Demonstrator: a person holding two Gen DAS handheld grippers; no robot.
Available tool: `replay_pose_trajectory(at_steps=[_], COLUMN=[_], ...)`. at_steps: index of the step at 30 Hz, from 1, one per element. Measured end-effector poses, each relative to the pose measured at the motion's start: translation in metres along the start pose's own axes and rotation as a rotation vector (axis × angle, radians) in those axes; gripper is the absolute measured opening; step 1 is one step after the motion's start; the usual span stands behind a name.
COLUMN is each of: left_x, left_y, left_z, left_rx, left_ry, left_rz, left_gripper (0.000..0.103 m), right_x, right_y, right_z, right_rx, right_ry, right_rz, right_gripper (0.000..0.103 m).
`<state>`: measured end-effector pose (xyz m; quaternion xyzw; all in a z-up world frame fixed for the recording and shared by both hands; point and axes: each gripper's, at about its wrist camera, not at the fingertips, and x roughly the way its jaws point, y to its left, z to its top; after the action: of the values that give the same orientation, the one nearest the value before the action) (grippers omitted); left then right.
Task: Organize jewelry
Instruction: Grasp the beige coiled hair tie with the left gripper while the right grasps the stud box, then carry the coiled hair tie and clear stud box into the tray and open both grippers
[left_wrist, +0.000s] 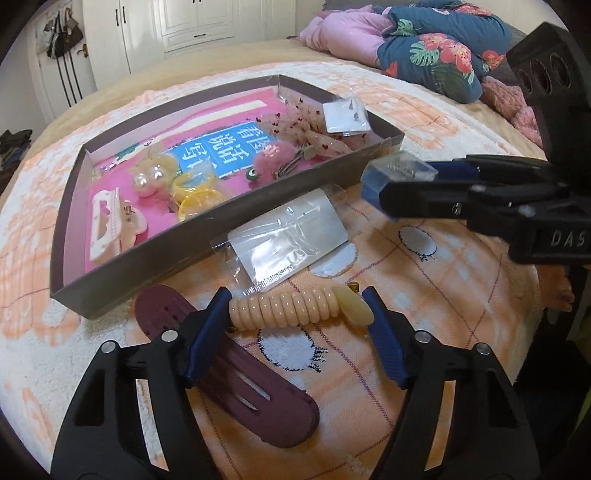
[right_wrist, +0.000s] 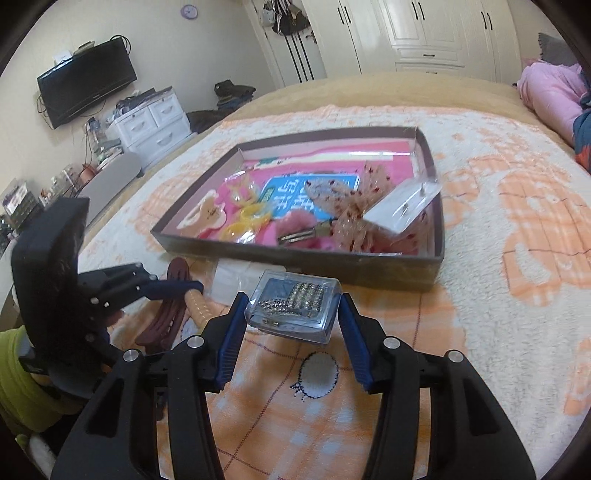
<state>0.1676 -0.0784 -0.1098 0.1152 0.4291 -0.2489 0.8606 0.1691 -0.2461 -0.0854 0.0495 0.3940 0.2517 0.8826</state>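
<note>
My left gripper (left_wrist: 299, 314) brackets the peach coil hair tie (left_wrist: 291, 307) end to end; both pads touch its ends, so I read this as a lengthwise pinch, chosen because the coil would squash and slip if taken across its soft middle. It lies on the orange checked blanket (left_wrist: 424, 332), just beside the maroon hair clip (left_wrist: 236, 373), which stays flat under the left finger.

My right gripper (right_wrist: 291, 314) pinches the clear plastic case (right_wrist: 293, 308) of rhinestone clips by its two side walls. The case hangs clear of the blanket, tilted, presumably lifted so it can pass over the near wall of the box.

Between grippers and box rests a flat clear packet (left_wrist: 288, 236), touching the box wall, still unsorted.

Farther out, the shallow box (left_wrist: 155, 273) already holds a white claw clip (left_wrist: 110, 225), yellow rings (left_wrist: 195, 195), pearl earrings (left_wrist: 147, 182) and a carded pair of studs (left_wrist: 345, 116) leaning on the far corner. Judgement: sorting is well along; three or four pieces remain outside.
</note>
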Motion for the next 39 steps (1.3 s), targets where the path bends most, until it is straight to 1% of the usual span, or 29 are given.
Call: replay_pose_trajectory(at_steps=[6, 10, 13, 16, 20, 31, 39], left_x=[-0.01, -0.027, -0.037, -0.045, -0.053, -0.068, -0.073], left_y=[0.003, 0.004, 0.007, 0.015, 0.031, 0.069, 0.094], left_z=[0.0, 0.005, 0.008, 0.013, 0.016, 0.018, 0.016], left_rx=[-0.035, -0.046, -0.058, -0.075, -0.119, -0.211, -0.276], left_ry=[-0.024, -0.066, -0.098, -0.128, -0.157, -0.214, -0.233], left_rz=[-0.023, -0.031, -0.02, 0.011, 0.037, 0.093, 0.111], left_gripper=[0.062, 0.062, 0.062, 0.062, 0.062, 0.062, 0.062], right_x=[-0.009, -0.015, -0.018, -0.021, -0.022, -0.014, 0.0], right_y=[0.005, 0.007, 0.006, 0.006, 0.01, 0.029, 0.041], right_z=[0.007, 0.01, 0.013, 0.015, 0.019, 0.037, 0.051], right_rx=[-0.014, -0.015, -0.018, -0.025, -0.039, -0.086, -0.104], right_ry=[-0.034, -0.052, -0.061, -0.072, -0.081, -0.099, -0.109], right_rz=[-0.007, -0.013, -0.022, -0.036, -0.05, -0.052, -0.051], right_gripper=[0.048, 0.048, 0.048, 0.048, 0.048, 0.048, 0.048])
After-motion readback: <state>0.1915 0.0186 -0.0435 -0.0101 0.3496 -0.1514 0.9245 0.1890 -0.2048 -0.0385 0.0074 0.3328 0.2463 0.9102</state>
